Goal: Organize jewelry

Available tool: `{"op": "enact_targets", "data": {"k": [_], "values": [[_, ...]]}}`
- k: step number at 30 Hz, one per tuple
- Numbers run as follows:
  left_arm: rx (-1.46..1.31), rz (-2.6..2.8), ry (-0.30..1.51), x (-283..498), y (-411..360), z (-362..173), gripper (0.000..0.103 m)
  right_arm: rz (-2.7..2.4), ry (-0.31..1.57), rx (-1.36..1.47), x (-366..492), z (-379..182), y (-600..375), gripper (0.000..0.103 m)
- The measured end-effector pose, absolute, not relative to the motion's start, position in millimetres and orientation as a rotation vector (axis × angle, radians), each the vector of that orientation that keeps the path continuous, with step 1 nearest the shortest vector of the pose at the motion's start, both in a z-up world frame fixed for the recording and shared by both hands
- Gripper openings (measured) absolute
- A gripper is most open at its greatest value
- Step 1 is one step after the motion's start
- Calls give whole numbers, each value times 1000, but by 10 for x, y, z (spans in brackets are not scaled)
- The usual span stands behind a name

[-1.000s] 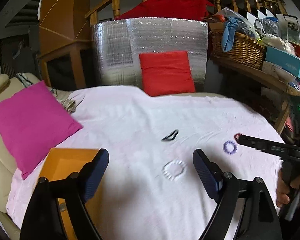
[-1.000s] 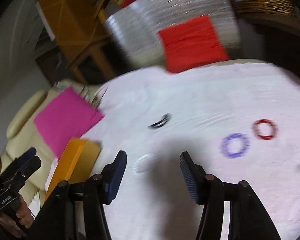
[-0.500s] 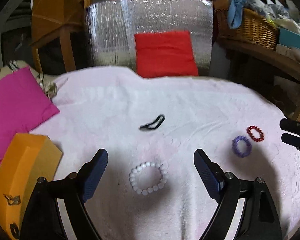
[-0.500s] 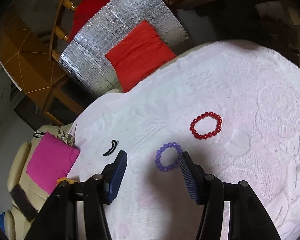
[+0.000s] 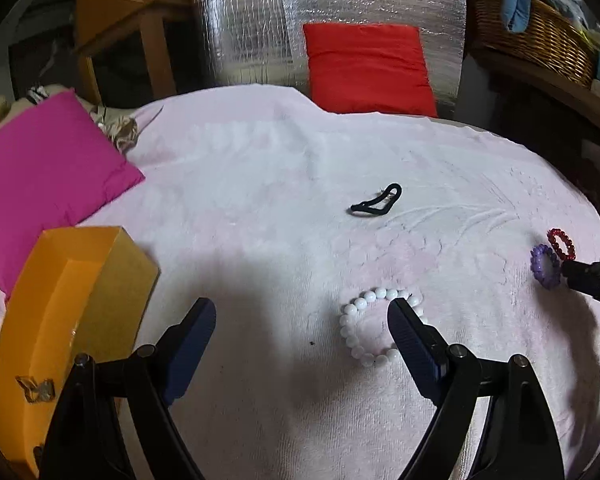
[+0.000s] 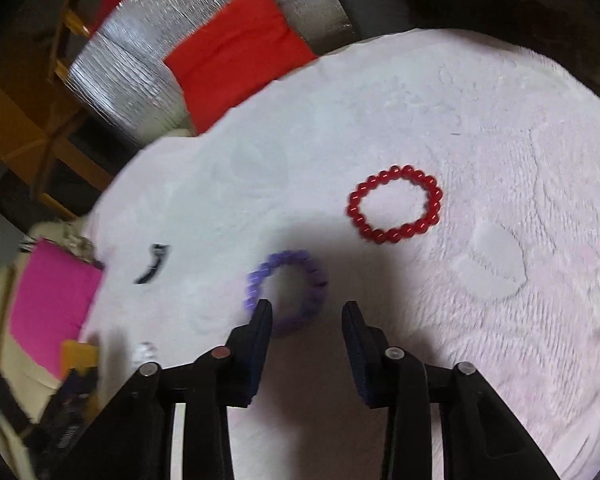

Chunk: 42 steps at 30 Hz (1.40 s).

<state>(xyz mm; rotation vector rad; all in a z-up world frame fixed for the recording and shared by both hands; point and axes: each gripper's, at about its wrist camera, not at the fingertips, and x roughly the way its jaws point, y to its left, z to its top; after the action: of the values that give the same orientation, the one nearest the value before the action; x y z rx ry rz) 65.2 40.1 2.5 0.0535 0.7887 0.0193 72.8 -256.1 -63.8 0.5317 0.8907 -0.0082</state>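
On the pale pink towel [image 5: 284, 184] lie a white bead bracelet [image 5: 358, 328], a black hair tie [image 5: 376, 204], a purple bead bracelet [image 6: 286, 292] and a red bead bracelet [image 6: 394, 210]. My left gripper [image 5: 302, 314] is open; its right finger [image 5: 410, 336] sits inside the white bracelet's ring. My right gripper [image 6: 306, 314] is open just above the purple bracelet, its left finger [image 6: 260, 320] over the ring's near edge. It shows at the left wrist view's right edge [image 5: 592, 280], beside the purple [image 5: 544, 266] and red [image 5: 560, 244] bracelets. An open orange box [image 5: 60, 312] stands at the left.
A magenta cushion [image 5: 40, 176] lies at the towel's left edge and a red cushion [image 5: 366, 66] leans on a silver foil panel [image 5: 260, 20] behind. A wicker basket [image 5: 540, 36] sits on a shelf at the back right. The towel's far edge drops into dark space.
My left gripper has moved left and down, so the white bracelet now sits at its right finger. My right gripper has dropped closer to the purple bracelet and its jaws have narrowed.
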Motion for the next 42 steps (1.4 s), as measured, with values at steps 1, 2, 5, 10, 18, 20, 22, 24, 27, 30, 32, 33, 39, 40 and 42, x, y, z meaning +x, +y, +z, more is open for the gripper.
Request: {"op": "enact_targets", "data": {"k": [1,2,5,10,18,20,22,24,27,30,32,33,39,40,42], "values": [[54,16,790,655,397,22,88,-17,892,521,751,-653,-2560,34],[58,13,790,657,386,16,88,-26,894,506,778,-666,-2554,30],[74,9,795,664,371,-4,88,-54,890,439,848,-666,-2503,27],[90,2,818,681,377,-57,88,-91,877,314,874,-634,-2358,12],[104,-25,846,691,331,-116,88,35,866,380,741,-488,-2264,11],[111,-38,858,692,302,-139,88,101,875,424,668,-470,-2250,11],[120,-46,866,688,269,-157,88,154,895,465,624,-488,-2239,11],[129,-58,872,681,228,-173,88,190,929,491,579,-534,-2242,11],[138,-74,888,689,175,-206,88,170,974,486,565,-610,-2276,12],[147,-83,903,696,130,-245,88,156,1014,519,567,-648,-2377,14],[156,-85,905,691,105,-262,88,147,1011,543,563,-642,-2459,21],[159,-85,905,689,99,-266,88,133,1001,546,560,-627,-2498,24],[137,-97,921,705,130,-293,88,106,990,581,563,-608,-2571,27],[119,-101,927,709,150,-295,88,106,996,585,569,-619,-2560,27],[104,-106,931,714,174,-296,88,113,1003,602,577,-635,-2534,27]]}}
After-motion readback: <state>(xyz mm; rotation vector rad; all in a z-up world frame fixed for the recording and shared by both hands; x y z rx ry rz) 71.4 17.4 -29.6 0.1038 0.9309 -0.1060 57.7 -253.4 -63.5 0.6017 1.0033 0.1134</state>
